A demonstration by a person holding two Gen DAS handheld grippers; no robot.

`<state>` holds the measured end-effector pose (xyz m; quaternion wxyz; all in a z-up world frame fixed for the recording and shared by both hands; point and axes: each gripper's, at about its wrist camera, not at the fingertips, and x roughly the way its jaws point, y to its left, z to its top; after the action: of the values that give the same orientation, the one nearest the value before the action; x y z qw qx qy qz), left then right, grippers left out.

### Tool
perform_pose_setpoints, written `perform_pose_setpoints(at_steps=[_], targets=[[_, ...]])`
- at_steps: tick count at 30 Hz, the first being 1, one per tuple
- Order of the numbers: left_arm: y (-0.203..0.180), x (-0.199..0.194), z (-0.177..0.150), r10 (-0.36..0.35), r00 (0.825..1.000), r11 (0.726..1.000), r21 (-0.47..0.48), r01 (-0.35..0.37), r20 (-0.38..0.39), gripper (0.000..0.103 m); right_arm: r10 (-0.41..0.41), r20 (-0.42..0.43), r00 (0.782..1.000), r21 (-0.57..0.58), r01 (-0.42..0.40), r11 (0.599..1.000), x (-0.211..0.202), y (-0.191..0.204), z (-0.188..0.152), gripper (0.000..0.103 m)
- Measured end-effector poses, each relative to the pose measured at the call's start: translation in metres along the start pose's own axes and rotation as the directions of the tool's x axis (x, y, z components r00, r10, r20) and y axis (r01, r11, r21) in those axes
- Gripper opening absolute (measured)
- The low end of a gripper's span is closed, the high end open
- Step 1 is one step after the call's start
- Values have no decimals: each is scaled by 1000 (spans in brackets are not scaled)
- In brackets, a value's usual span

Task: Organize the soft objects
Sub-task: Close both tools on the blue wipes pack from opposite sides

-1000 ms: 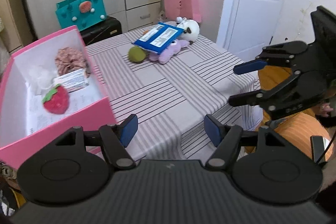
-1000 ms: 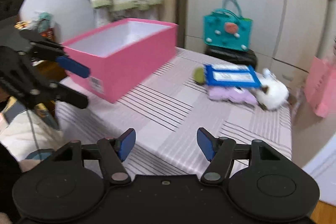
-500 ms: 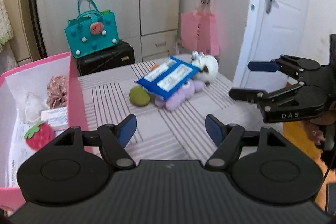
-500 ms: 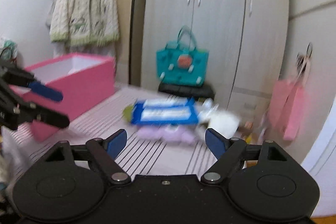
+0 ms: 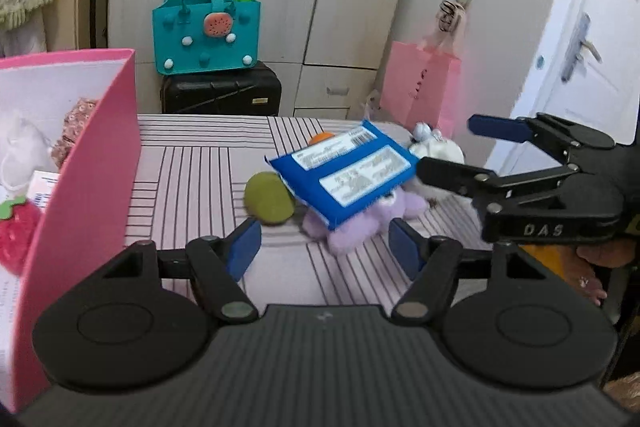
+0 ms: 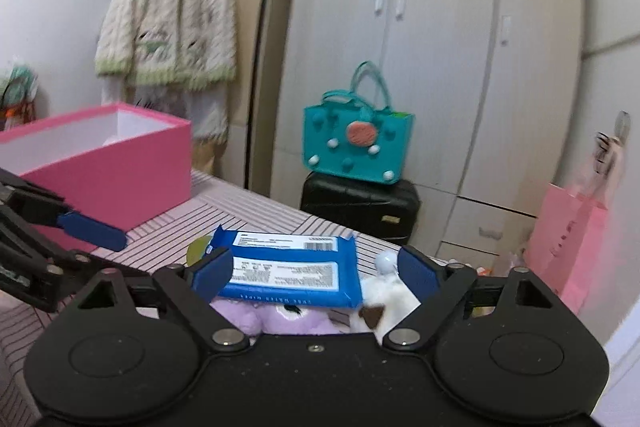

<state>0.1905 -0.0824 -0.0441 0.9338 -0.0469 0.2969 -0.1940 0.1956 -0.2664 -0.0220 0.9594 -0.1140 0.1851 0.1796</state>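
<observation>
The blue wipes pack (image 5: 345, 175) lies slanted on top of a purple plush toy (image 5: 362, 223), covering most of it, so only the plush's near end shows; a white plush toy (image 5: 438, 151) behind the pack is half hidden by the right claw (image 5: 460, 147) in the left wrist view, and an orange thing (image 5: 321, 137) peeks over the pack's far edge, too little of it visible to name; a green ball (image 5: 269, 198) sits just left of the pile, touching or nearly touching it, which is hard to tell; all rest on the striped worktop (image 5: 200, 163); the pink box (image 5: 86, 163) stands at the left, cut off by the frame, with a red strawberry plush (image 5: 18, 231), a white soft thing and a pinkish frilly cloth partly seen inside; motion blur softens the room's edges.

The left claw (image 5: 325, 247) is spread with nothing between its blue pads, the purple plush just beyond its tips and toward the right pad; its jaws have just been narrowing a little; the right claw (image 6: 316, 273) has its jaws spread wide, having just been widening, and hangs over the pile from the right; in the right wrist view the wipes pack appears between its pads, the left pad overlapping the pack's corner, though whether it touches cannot be told, and nothing is pinched.
</observation>
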Motion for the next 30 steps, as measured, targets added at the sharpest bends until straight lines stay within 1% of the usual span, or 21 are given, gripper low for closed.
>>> perform_pose_setpoints(at_steps=[3,5,6,8,9,11,12,13,14,15,16,17,18,19,21,23,24,26,27,29,30], targets=[[5,12,6,5,1000,998,-61,-4,13,67,51,-66,996,-41,-54,998,21,-4,20,84],[9,21,9,17,1000,995,-104,-14,23,62,62,-111,992,-62,-69,996,38,-9,35,84],[11,26,11,17,1000,993,-120,-15,16,58,75,-140,987,-67,-85,994,47,-13,43,84],[15,36,12,10,1000,988,-151,-10,-3,56,113,-216,970,-45,-126,991,66,-23,54,83],[18,40,13,7,1000,986,-166,-8,-7,55,136,-244,960,-24,-146,989,74,-28,57,79],[24,46,13,-1,1000,980,-197,-1,-13,53,181,-306,935,13,-186,982,89,-35,58,77],[27,49,13,-8,1000,978,-208,4,-17,51,196,-332,923,24,-199,980,95,-36,56,76],[29,51,13,-16,1000,976,-219,11,-22,46,201,-348,916,33,-202,979,100,-37,54,72],[31,55,13,-26,999,973,-230,19,-29,44,199,-358,912,40,-197,979,102,-36,49,71],[32,58,13,-39,998,970,-240,29,-39,41,202,-370,907,51,-198,979,104,-36,47,71],[33,61,13,-51,998,968,-249,37,-46,35,214,-376,902,68,-203,977,106,-36,44,71],[35,63,12,-62,997,965,-258,46,-55,33,230,-380,896,93,-211,973,107,-37,42,72],[37,66,12,-75,995,960,-276,53,-69,28,243,-382,892,116,-215,970,108,-39,41,73],[39,67,12,-91,993,953,-295,65,-77,27,250,-384,889,128,-216,968,108,-40,40,74],[38,69,11,-117,991,945,-313,90,-68,27,262,-396,880,149,-220,964,110,-44,40,74],[37,71,12,-110,992,947,-311,88,-55,27,243,-403,882,157,-194,968,112,-47,40,75],[36,72,12,-101,993,949,-305,80,-54,27,243,-412,878,161,-192,968,113,-49,41,76],[37,72,11,-100,994,947,-312,79,-53,27,264,-436,860,178,-206,962,117,-51,39,78],[38,72,11,-105,993,943,-322,82,-53,27,271,-441,856,192,-205,960,119,-52,39,78],[39,73,11,-110,993,941,-326,88,-48,27,306,-441,844,216,-231,949,122,-52,37,76],[39,74,12,-107,993,942,-325,87,-44,24,322,-437,840,227,-243,943,122,-51,36,70]])
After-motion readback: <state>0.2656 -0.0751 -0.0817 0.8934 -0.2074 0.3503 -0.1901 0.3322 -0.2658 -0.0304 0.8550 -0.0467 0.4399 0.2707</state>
